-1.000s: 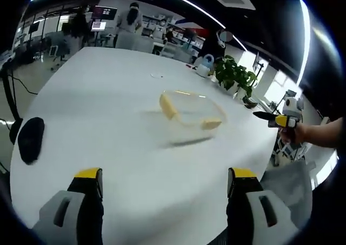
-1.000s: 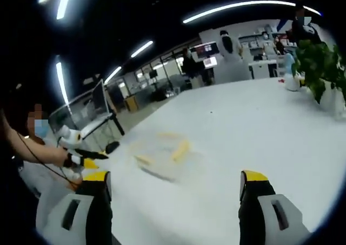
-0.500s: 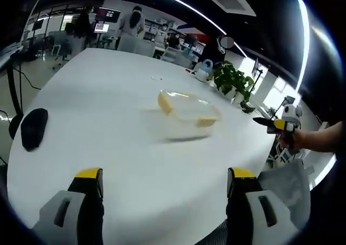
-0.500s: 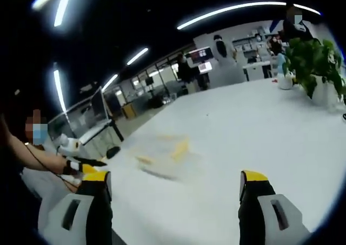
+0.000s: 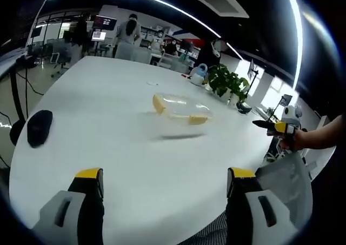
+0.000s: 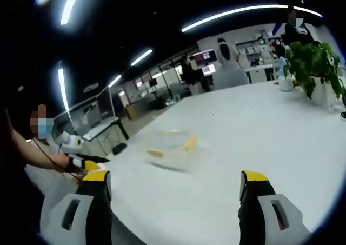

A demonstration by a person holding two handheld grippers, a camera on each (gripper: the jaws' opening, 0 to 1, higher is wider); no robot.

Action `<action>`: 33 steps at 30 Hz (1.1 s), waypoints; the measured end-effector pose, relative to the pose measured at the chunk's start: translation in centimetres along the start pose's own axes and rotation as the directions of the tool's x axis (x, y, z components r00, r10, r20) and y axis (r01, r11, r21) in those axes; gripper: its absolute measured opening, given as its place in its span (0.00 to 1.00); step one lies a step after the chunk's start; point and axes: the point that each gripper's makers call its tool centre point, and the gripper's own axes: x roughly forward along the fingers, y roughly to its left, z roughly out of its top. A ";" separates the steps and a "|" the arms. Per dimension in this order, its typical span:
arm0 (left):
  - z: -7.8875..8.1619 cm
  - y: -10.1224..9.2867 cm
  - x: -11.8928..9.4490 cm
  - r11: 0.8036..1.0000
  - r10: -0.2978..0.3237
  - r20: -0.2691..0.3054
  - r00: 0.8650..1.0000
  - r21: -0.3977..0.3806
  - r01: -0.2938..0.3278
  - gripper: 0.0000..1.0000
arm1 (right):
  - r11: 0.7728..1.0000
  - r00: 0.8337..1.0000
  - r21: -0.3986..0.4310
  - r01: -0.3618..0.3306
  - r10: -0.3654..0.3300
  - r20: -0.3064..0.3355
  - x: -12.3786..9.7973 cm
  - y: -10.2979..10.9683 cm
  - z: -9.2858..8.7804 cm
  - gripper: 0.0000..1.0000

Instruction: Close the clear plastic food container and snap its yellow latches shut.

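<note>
A clear plastic food container (image 5: 180, 109) with yellow latches lies on the white table (image 5: 108, 131), well ahead of both grippers. In the right gripper view the same container (image 6: 173, 146) looks blurred, with a yellow latch (image 6: 190, 143) on its right side. My left gripper (image 5: 165, 176) is open with nothing between its jaws, low over the table's near edge. My right gripper (image 6: 175, 179) is open too and holds nothing. The right gripper (image 5: 274, 126) also shows at the right of the left gripper view, held by a hand. The left gripper (image 6: 86, 163) shows at the left of the right gripper view.
A black object (image 5: 39, 127) lies on the table at the left. A potted plant (image 5: 230, 83) and a small kettle (image 5: 199, 74) stand at the table's far side. People stand by desks and screens (image 5: 102, 22) beyond the table.
Both cameras have pulled back and shifted, so the container looks smaller and farther off. The container itself has not visibly moved. Both grippers stay open.
</note>
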 end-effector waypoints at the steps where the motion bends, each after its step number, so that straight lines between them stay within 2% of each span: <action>1: 0.0 -0.1 0.0 1.000 -0.001 0.002 1.000 -0.002 0.001 0.96 | 1.000 1.000 -0.005 0.004 -0.004 0.009 -0.1 0.0 0.1 1.00; 4: 0.1 -0.4 -0.2 1.000 -0.007 0.031 1.000 -0.015 0.007 0.96 | 1.000 0.999 0.015 0.008 -0.009 0.051 -0.3 0.5 0.7 1.00; 6: 0.4 -0.6 -0.3 1.000 -0.007 0.053 0.999 -0.006 0.008 0.96 | 1.000 0.998 -0.018 0.006 -0.005 0.063 -0.3 0.8 1.0 1.00; 9: 1.6 -0.9 -0.7 1.000 -0.011 0.125 0.992 0.016 0.009 0.96 | 0.999 0.997 -0.039 0.005 -0.001 0.080 -0.4 1.1 1.5 1.00; 14: 2.2 -0.8 -1.3 1.000 -0.004 0.173 0.985 0.031 -0.001 0.96 | 0.999 0.993 -0.053 -0.002 0.008 0.115 -0.6 1.6 2.0 1.00; 17: 2.7 -1.1 -1.7 0.997 -0.014 0.212 0.977 0.071 -0.001 0.98 | 0.997 0.990 -0.071 0.002 0.008 0.141 -0.8 1.9 2.5 1.00; 21: 2.6 -1.9 -2.1 0.992 -0.034 0.220 0.975 0.129 0.006 0.99 | 0.996 0.989 -0.090 -0.002 0.016 0.150 -0.9 2.4 2.6 0.99; 23: 2.5 -2.1 -2.2 0.991 -0.042 0.219 0.975 0.135 0.012 0.97 | 0.995 0.988 -0.096 -0.007 0.021 0.153 -1.1 2.7 2.6 0.99; 26: 2.6 -2.5 -2.4 0.986 -0.058 0.240 0.969 0.164 0.018 0.95 | 0.995 0.986 -0.099 -0.008 0.025 0.164 -1.2 2.9 2.8 0.99; 33: 2.2 -2.6 -2.4 0.986 -0.054 0.231 0.971 0.169 0.015 0.98 | 0.993 0.986 -0.115 0.000 0.019 0.164 -1.3 3.0 2.8 1.00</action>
